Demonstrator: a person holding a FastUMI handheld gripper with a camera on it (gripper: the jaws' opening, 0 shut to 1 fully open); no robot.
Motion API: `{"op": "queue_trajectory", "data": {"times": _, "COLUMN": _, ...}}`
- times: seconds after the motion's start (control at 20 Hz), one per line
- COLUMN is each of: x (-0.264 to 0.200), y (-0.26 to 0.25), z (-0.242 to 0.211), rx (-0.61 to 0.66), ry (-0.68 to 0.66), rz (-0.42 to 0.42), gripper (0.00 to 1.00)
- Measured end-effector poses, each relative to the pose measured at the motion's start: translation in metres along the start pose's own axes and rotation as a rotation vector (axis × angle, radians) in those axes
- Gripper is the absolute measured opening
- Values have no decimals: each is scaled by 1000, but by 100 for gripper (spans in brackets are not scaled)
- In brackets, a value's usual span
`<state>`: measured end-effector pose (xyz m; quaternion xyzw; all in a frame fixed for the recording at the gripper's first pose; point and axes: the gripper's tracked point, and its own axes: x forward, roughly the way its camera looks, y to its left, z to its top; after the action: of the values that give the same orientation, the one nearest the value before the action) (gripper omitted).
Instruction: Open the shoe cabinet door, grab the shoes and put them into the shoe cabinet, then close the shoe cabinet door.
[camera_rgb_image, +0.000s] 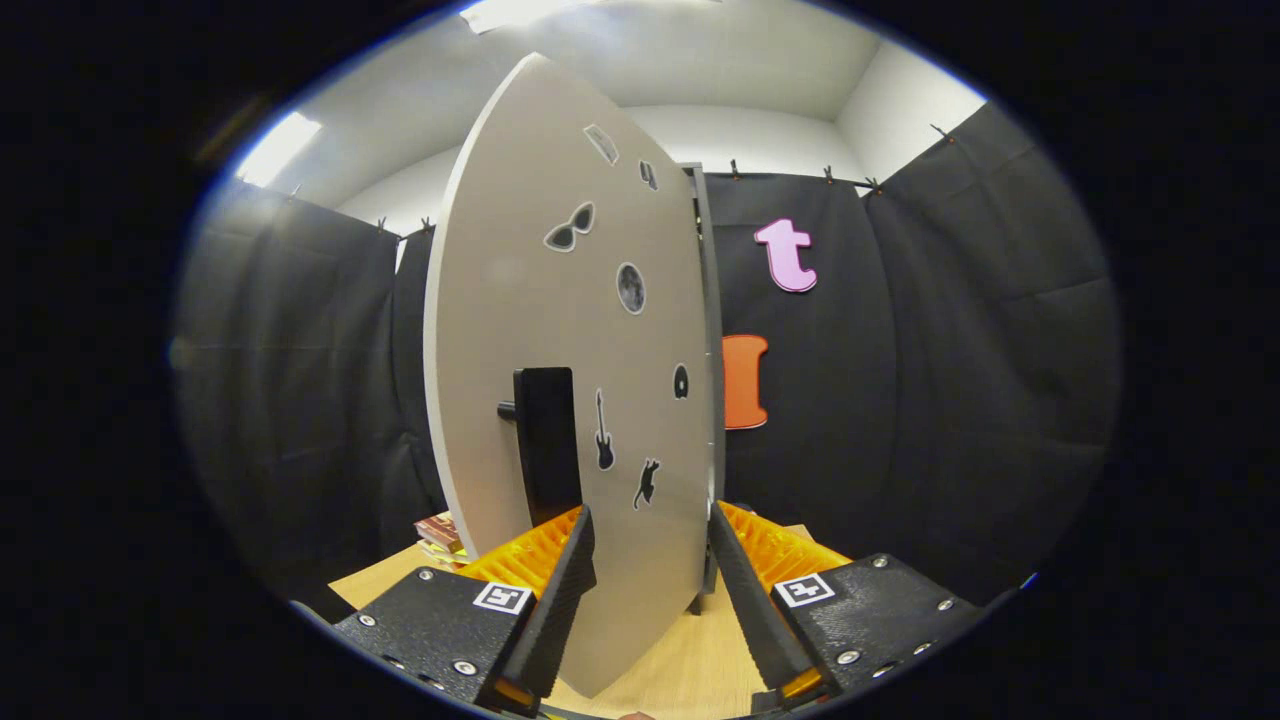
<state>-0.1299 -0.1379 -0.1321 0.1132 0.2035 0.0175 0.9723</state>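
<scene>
In the gripper view, your gripper (648, 570) has its fingers (565, 590) spread wide apart, and the lower part of the door (560, 330) stands between them. Whether either finger actually touches the panel you cannot tell; they are not clamped on it.

The door is a flat, smooth, pale grey panel, swung open towards you so you see it at an angle, with its edge lying between the fingers. It carries small dark stickers (631, 288): sunglasses, a round disc, a guitar, a cat. A black, blocky, upright handle (546, 445) juts from it just above the left finger.

Behind the door's far edge you see a thin strip of the grey cabinet (708, 340). Below lies the light wood-grain worktop (690, 660), with a small stack of books (440, 535) left of the door.
</scene>
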Motion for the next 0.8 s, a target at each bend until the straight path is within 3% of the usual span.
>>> {"op": "queue_trajectory", "data": {"times": 0.25, "x": 26, "y": 40, "z": -4, "rx": 60, "ry": 17, "rz": 127, "gripper": 79}}
{"op": "queue_trajectory", "data": {"times": 0.45, "x": 58, "y": 95, "z": -12, "rx": 146, "ry": 31, "rz": 304, "gripper": 88}}
{"op": "queue_trajectory", "data": {"times": 0.5, "x": 66, "y": 100, "z": -10, "rx": 147, "ry": 34, "rz": 318, "gripper": 93}}
{"op": "queue_trajectory", "data": {"times": 0.65, "x": 99, "y": 109, "z": -4, "rx": 153, "ry": -3, "rz": 306, "gripper": 93}}
{"op": "queue_trajectory", "data": {"times": 0.8, "x": 130, "y": 137, "z": -1, "rx": 200, "ry": -12, "rz": 362, "gripper": 94}}
